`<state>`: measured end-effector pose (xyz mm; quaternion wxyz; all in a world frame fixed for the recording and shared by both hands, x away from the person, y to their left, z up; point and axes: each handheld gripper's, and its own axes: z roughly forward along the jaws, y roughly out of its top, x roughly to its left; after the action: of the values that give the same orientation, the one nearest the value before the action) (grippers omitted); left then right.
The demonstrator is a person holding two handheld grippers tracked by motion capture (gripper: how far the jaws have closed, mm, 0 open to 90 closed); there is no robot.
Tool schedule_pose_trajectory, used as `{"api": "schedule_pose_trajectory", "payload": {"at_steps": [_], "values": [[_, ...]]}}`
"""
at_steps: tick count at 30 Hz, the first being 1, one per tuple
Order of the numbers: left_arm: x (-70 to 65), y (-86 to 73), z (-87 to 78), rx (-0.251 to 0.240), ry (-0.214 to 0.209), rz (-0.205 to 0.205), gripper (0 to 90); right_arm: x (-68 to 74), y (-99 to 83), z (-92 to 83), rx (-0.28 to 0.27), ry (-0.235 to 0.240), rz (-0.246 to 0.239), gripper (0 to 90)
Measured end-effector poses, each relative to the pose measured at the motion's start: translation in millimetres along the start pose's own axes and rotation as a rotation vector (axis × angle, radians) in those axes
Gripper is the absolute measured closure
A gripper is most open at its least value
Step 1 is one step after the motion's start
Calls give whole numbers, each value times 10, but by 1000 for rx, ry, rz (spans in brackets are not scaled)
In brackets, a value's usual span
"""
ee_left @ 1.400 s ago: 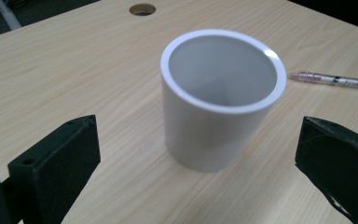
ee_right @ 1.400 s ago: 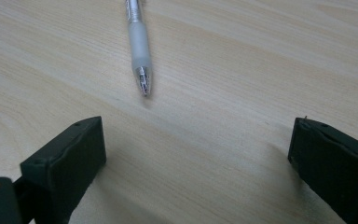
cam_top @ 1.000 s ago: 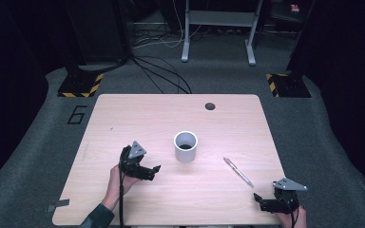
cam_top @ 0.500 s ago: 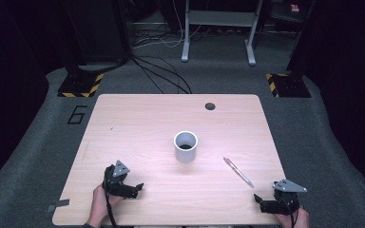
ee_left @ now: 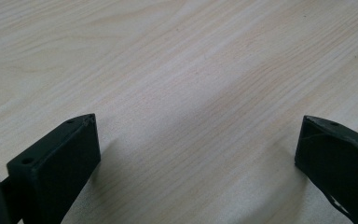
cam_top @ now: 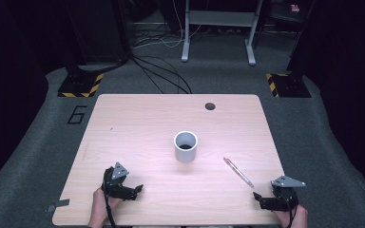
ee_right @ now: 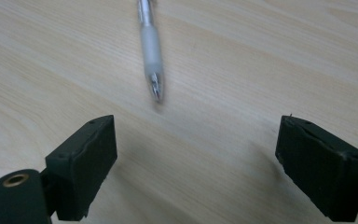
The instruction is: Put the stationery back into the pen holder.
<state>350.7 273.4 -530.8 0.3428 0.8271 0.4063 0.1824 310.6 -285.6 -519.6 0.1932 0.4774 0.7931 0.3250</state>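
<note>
Left gripper (cam_top: 134, 190) rests low at the near left of the table (cam_top: 138, 123), jaws wide, nothing between them; in the left gripper view the gripper (ee_left: 198, 140) frames bare wood grain.

Middle of the table: white cup (cam_top: 186, 146) upright, open top, dark inside, well apart from both grippers.

Right of the cup: pen (cam_top: 238, 171) lies flat, slanting from far-left to near-right, its near end pointing toward the right gripper (cam_top: 261, 199) at the near right edge. In the right gripper view the gripper (ee_right: 196, 140) has jaws wide and the pen (ee_right: 150, 51) lies just ahead of them, tip toward the camera, not between the pads, no contact. Those jaws have just been closing a little, with nothing between them.

Step, as I judge it: approach to the pen, grasp not begun. Likely goal is pen into cup, only a guess. Next move calls for the right gripper to advance along the pen's line until the grip sleeve sits between the pads, low to the wood, then close across the barrel. Thin round pen may roll.

Versus 1 second ago: the left gripper has pulled back from beside the cup to the near left edge and dropped lower. Right gripper, cup and pen sit in the same places.
</note>
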Motion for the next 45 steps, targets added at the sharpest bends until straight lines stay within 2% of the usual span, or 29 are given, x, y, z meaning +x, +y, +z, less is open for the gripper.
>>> {"api": "schedule_pose_trajectory", "payload": {"at_steps": [2, 3, 5, 7, 8, 9, 10, 13, 21, 25, 30, 32, 33, 35, 38, 39, 45], "values": [[-3, -3, 6, -7, 2, -2, 0, 32, 60, -14, -9, 1, 3, 137], [-3, -3, 6, -7, 2, -2, 0, 63, 138, -21, -14, 18, -10, 160], [-3, -3, 6, -7, 3, -2, 0, 68, 159, -16, -21, 22, -25, 173], [-5, -5, 8, -11, 4, -4, 0, 124, 225, 14, -28, 32, -32, 260], [-5, -5, 8, -11, 4, -4, 0, 124, 225, 14, -28, 32, -32, 260], [-6, -4, 9, -11, 4, -4, 0, 135, 250, 42, -42, 38, -41, 308], [-6, -4, 9, -11, 4, -4, 0, 135, 250, 42, -42, 38, -41, 308], [-7, -4, 8, -10, 4, -5, 0, 158, 268, 86, -39, 53, -27, 381], [-6, -4, 9, -11, 4, -5, 0, 194, 298, 215, -39, 62, -5, 606], [-6, -4, 9, -11, 4, -5, 0, 199, 286, 262, -61, 65, -1, 646], [-6, -4, 9, -11, 4, -4, 0, 203, 283, 285, -45, 59, -2, 680], [-7, -4, 8, -11, 4, -5, 0, 207, 272, 289, -60, 51, 7, 710], [-7, -4, 8, -10, 4, -5, 0, 197, 263, 291, -66, 41, -3, 763], [-7, -4, 8, -11, 4, -5, 0, 196, 251, 289, -72, 45, 4, 781], [-7, -4, 9, -11, 4, -5, 0, 196, 226, 283, -87, 45, 10, 793], [-7, -4, 8, -10, 4, -5, 0, 209, 228, 282, -85, 39, -7, 798], [-8, -2, 6, -7, 7, -5, 1, 224, 231, 268, -106, 24, -17, 801]]}}
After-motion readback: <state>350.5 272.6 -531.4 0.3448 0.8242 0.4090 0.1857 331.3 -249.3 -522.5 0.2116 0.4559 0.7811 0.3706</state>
